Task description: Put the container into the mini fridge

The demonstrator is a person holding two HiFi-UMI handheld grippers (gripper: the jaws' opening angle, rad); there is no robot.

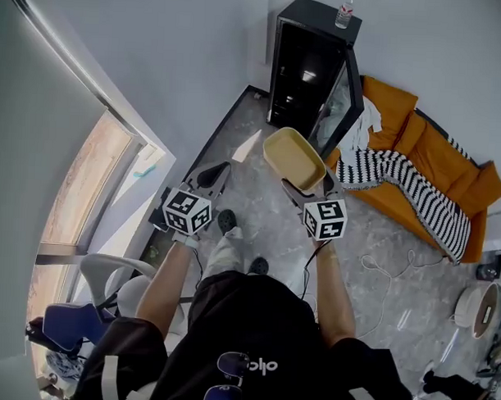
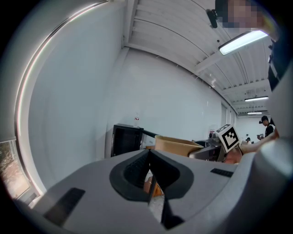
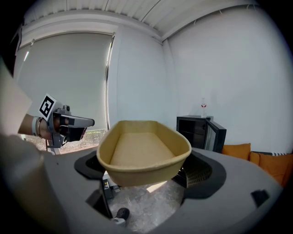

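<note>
A tan, empty oval container (image 1: pixel 293 158) hangs in the air, with my right gripper (image 1: pixel 312 189) shut on its near rim. In the right gripper view the container (image 3: pixel 142 151) fills the middle, pinched between the jaws of the right gripper (image 3: pixel 146 176). The black mini fridge (image 1: pixel 308 70) stands ahead against the wall with its door (image 1: pixel 340 108) swung open; it also shows behind the container as the fridge (image 3: pixel 197 130). My left gripper (image 1: pixel 210 179) floats to the container's left, shut and empty. Its own view shows the jaws of the left gripper (image 2: pixel 149 155) meeting, the fridge (image 2: pixel 124 139) and the container (image 2: pixel 176 145) beyond.
A water bottle (image 1: pixel 345 14) stands on the fridge top. An orange sofa (image 1: pixel 436 160) with a striped blanket (image 1: pixel 415 188) lies right of the fridge. A window (image 1: pixel 86 197) runs along the left wall, a chair (image 1: pixel 108 280) beside it. Cables (image 1: pixel 388 265) trail on the floor.
</note>
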